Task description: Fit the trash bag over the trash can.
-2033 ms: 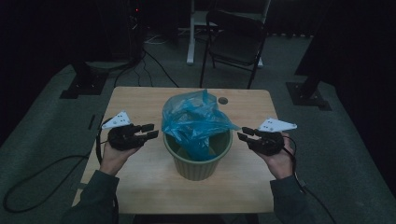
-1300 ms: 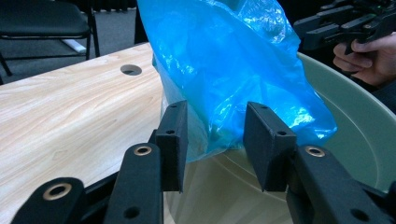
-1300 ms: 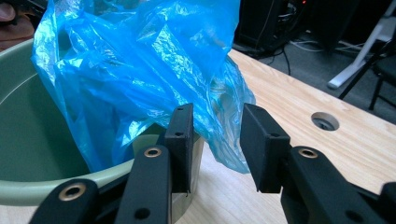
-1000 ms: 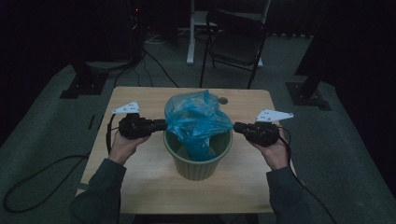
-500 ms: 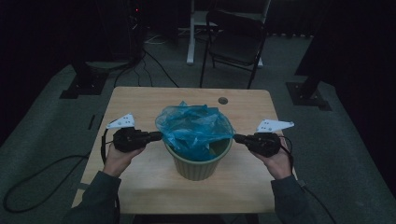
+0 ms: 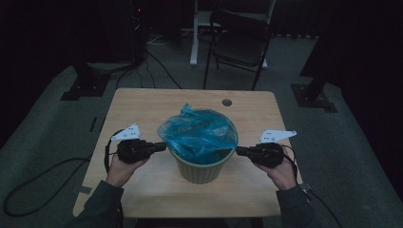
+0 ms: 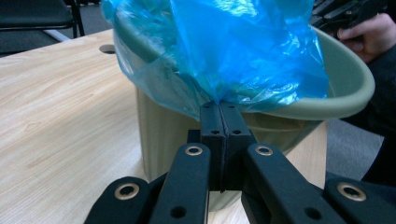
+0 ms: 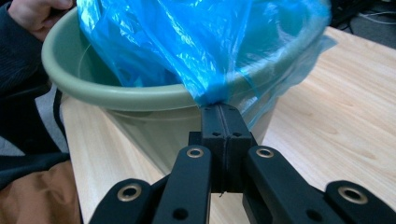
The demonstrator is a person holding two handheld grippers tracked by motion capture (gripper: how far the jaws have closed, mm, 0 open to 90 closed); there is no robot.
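Note:
A pale green bin [image 6: 199, 168] stands in the middle of the wooden table [image 6: 142, 104], with a blue plastic bag [image 6: 199, 133] in its mouth. My left gripper [image 6: 161, 146] is at the bin's left rim, its jaws just closed onto the bag's edge. In the left gripper view the left gripper [image 7: 219, 108] pinches the blue bag [image 7: 243, 46] just below the bin's rim [image 7: 345, 79]. My right gripper [image 6: 240, 151] is at the right rim. In the right gripper view the right gripper [image 8: 219, 109] is shut on the bag [image 8: 187, 42] under the bin's rim [image 8: 116, 95].
A round cable hole [image 6: 226, 102] sits in the table behind the bin. A black folding chair [image 6: 242, 42] stands beyond the far edge, and stand bases rest on the floor at both sides. Cables trail on the floor at the left.
Both grippers have sunk from beside the bag's raised top to the bin's rim, taking the bag's edges along. The bag now lies lower and wider over the bin's mouth.

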